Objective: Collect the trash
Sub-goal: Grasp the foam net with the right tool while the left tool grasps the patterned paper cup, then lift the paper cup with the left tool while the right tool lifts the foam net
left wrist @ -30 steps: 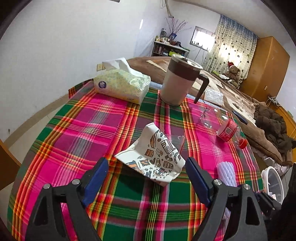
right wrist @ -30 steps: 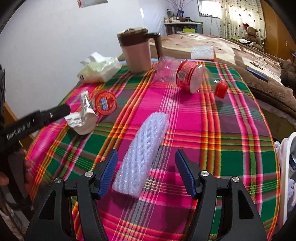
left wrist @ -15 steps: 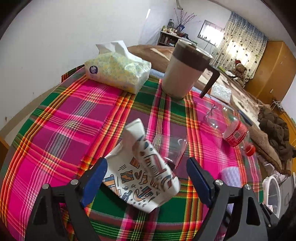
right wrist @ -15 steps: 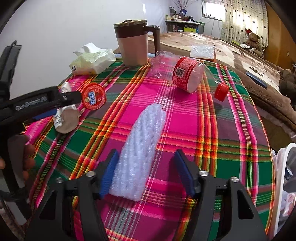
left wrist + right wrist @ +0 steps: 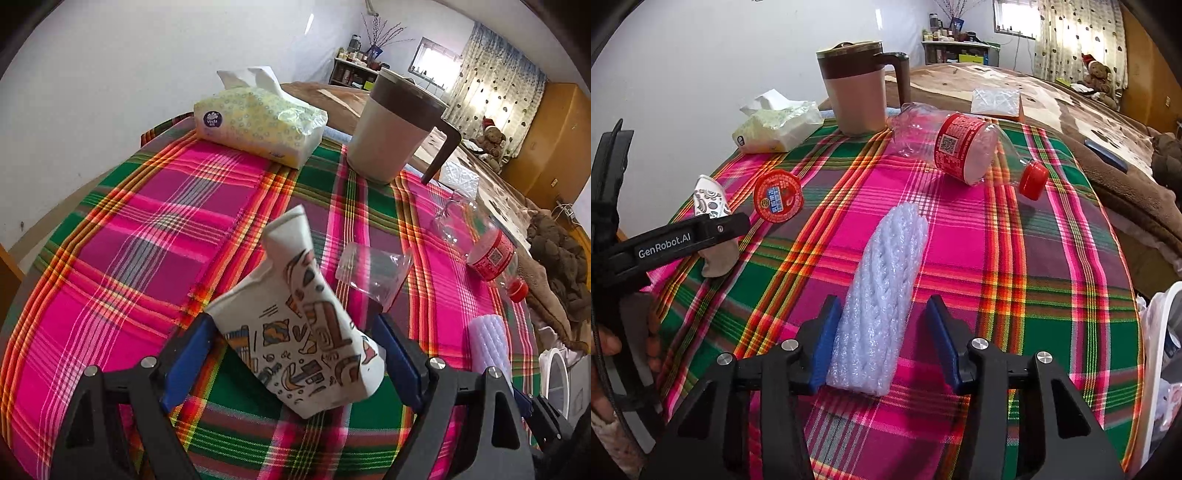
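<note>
**On the plaid table: both grippers straddling trash**

Over the pink-and-green plaid tablecloth (image 5: 155,229), the left gripper (image 5: 295,354) sits wide open around a crumpled white patterned paper cup (image 5: 303,343); can't tell if the pads touch it. The right gripper (image 5: 882,343) has just been closing on a long white foam-net sleeve (image 5: 886,295): left pad touching, right pad still apart. A clear plastic bottle with red label (image 5: 960,147) lies near the mug (image 5: 857,92).

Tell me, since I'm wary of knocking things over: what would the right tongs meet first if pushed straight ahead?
Probably the white foam net sleeve lying between the right tongs; the red-labelled clear plastic bottle lies farther ahead, though depth is unclear.
</note>
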Motion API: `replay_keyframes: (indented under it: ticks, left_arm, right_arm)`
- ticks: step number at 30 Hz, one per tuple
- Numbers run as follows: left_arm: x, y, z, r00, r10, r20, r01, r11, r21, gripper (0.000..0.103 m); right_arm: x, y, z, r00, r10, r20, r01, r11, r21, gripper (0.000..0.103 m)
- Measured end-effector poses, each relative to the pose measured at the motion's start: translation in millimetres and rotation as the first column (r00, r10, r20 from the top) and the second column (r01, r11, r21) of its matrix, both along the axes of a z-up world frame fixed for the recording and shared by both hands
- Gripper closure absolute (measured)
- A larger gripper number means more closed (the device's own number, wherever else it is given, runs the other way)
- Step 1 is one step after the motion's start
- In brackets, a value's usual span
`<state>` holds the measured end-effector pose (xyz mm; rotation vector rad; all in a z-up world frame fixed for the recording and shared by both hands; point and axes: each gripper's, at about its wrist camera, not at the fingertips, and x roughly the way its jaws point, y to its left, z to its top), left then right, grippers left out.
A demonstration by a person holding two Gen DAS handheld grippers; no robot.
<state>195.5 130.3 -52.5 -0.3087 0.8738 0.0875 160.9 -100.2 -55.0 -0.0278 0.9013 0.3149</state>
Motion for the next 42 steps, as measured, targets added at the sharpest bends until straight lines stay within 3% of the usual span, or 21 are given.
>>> replay_keyframes:
  ticks: [6, 13, 17, 19, 21, 22, 25, 32, 40, 42]
  left_arm:
    - [-6, 2, 1, 1.000, -0.020, 0.011, 0.020, 1.000, -0.005, 0.029]
    - [-12, -2, 4, 0.999, -0.043, 0.030, 0.043, 0.999, 0.007, 0.038]
    - [-16, -6, 5, 0.997, -0.065, 0.040, 0.064, 0.998, 0.022, 0.044]
    - [-19, -7, 7, 0.996, -0.070, 0.050, 0.069, 0.997, 0.031, 0.048]
    - [-23, -10, 11, 0.994, -0.086, 0.067, 0.083, 0.996, 0.043, 0.063]
    - [-24, -12, 12, 0.993, -0.096, 0.069, 0.093, 0.995, 0.048, 0.064]
    - [-24, -16, 9, 0.993, -0.097, 0.061, 0.092, 0.992, 0.087, 0.064]
    - [-23, 0, -2, 0.998, -0.052, 0.028, 0.051, 0.998, 0.029, 0.064]
    - [-21, 0, 2, 0.999, -0.022, 0.046, 0.019, 0.998, 0.052, 0.059]
    - [-20, 3, 0, 0.999, -0.017, 0.040, 0.016, 0.999, 0.028, 0.058]
  right_arm:
    - [-1, 1, 0, 1.000, -0.001, 0.003, 0.001, 1.000, -0.003, 0.057]
    - [-4, -3, 2, 1.000, -0.005, 0.017, 0.005, 1.000, 0.005, 0.074]
    - [-6, -6, 4, 0.999, -0.014, 0.029, 0.013, 1.000, 0.013, 0.076]
    - [-7, -7, 5, 0.999, -0.019, 0.037, 0.019, 1.000, 0.018, 0.077]
    - [-8, -8, 6, 0.999, -0.023, 0.045, 0.022, 1.000, 0.018, 0.077]
    - [-9, -8, 6, 0.999, -0.023, 0.047, 0.022, 1.000, 0.019, 0.077]
    - [-9, -9, 6, 0.999, -0.026, 0.048, 0.025, 0.999, 0.022, 0.077]
    - [-12, -10, 6, 0.998, -0.028, 0.048, 0.027, 0.999, 0.021, 0.077]
    - [-13, -10, 6, 0.999, -0.025, 0.048, 0.024, 1.000, 0.019, 0.077]
    - [-12, -9, 6, 0.999, -0.024, 0.046, 0.023, 1.000, 0.018, 0.077]
